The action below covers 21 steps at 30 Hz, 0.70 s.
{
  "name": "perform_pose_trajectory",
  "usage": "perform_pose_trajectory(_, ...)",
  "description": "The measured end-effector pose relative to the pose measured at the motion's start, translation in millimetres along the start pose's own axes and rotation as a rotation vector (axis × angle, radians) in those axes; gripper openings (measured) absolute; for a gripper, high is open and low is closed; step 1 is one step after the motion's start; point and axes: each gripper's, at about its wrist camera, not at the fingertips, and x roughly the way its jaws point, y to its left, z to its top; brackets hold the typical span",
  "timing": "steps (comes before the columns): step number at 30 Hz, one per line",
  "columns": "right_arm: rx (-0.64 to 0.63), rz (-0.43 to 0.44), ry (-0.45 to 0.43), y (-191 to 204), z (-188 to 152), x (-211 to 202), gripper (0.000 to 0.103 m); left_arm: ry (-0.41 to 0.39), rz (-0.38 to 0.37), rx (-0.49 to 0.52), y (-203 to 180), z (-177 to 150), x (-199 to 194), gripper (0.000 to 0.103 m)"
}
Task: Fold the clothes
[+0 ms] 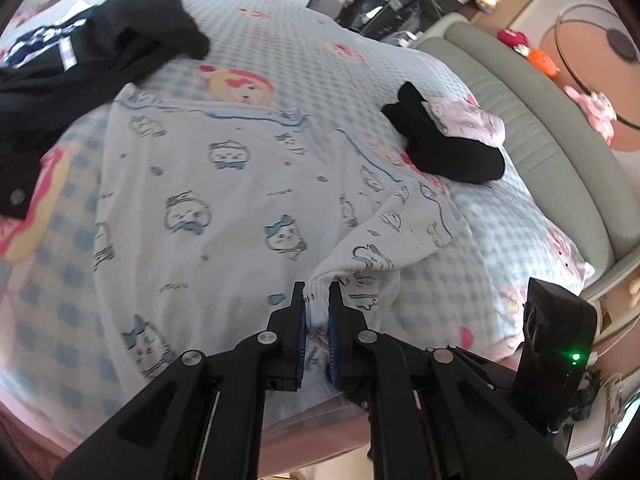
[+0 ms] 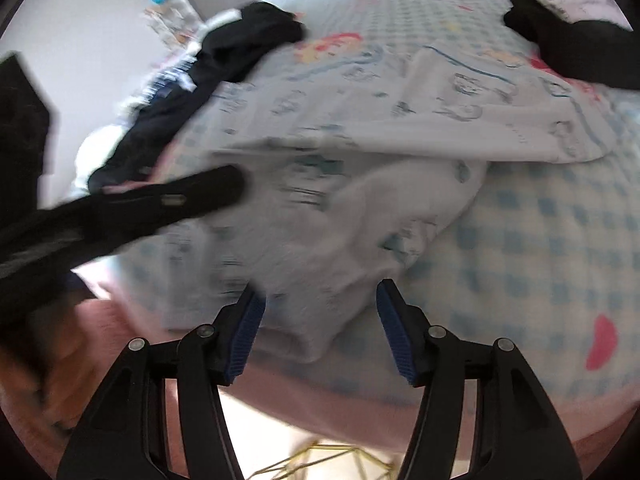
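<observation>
A white pyjama top (image 1: 208, 184) printed with blue cats lies spread on the bed. One sleeve is pulled up off the cover toward the camera. My left gripper (image 1: 318, 291) is shut on that sleeve's bunched cuff (image 1: 320, 280), which shows between the blue pads. In the right wrist view the same top (image 2: 440, 120) lies across the bed, blurred, with a rumpled fold near the front edge. My right gripper (image 2: 320, 289) stands open above that fold, and its pads (image 2: 390, 320) press on nothing.
A dark garment (image 1: 100, 40) is heaped at the far left of the checked bed cover (image 1: 280, 40). A folded black piece (image 1: 444, 148) with a pink item on it lies at the right. A grey padded bed edge (image 1: 520, 100) runs beyond. A blurred black tool body (image 2: 168, 200) crosses the left.
</observation>
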Motion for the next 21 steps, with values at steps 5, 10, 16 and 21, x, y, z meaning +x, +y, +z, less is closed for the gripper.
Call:
perform_pose_trajectory(5,0.024,-0.079,0.004,-5,-12,-9,0.059,-0.01,-0.015,-0.021,7,-3,-6,0.009)
perform_pose_trajectory(10,0.056,-0.065,0.031,-17,-20,-13,0.059,-0.026,-0.001,0.003,-1,-12,-10,0.009)
perform_pose_trajectory(16,0.016,-0.031,0.014,-2,-13,-16,0.059,-0.088,0.009,-0.029,12,-9,-33,0.009)
perform_pose_trajectory(21,-0.018,-0.012,0.014,14,-6,-9,0.061,-0.097,0.024,-0.06,34,-13,-48,0.009)
